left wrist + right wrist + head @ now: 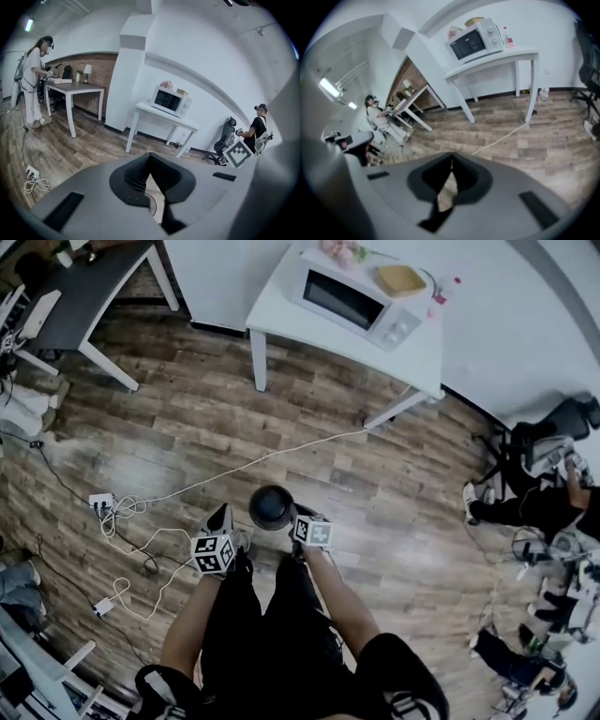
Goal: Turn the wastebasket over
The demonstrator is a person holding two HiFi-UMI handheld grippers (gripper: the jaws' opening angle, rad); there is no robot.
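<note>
Seen from above in the head view, the wastebasket (272,507) is a dark round shape on the wooden floor just ahead of the person's legs. My left gripper (223,517) is raised to its left, a small gap away. My right gripper (300,517) is level with the basket's right edge; I cannot tell whether it touches. In the left gripper view the left gripper (150,155) is shut, tips together, with only floor behind them. The right gripper (451,158) in its own view is shut the same way on nothing. Neither gripper view shows the basket.
A white table (427,348) with a microwave (349,298) stands ahead by the wall. A white cable (253,461) runs across the floor to a power strip (100,502) on the left. A dark desk (84,287) is at the far left, and seated people (539,502) are at the right.
</note>
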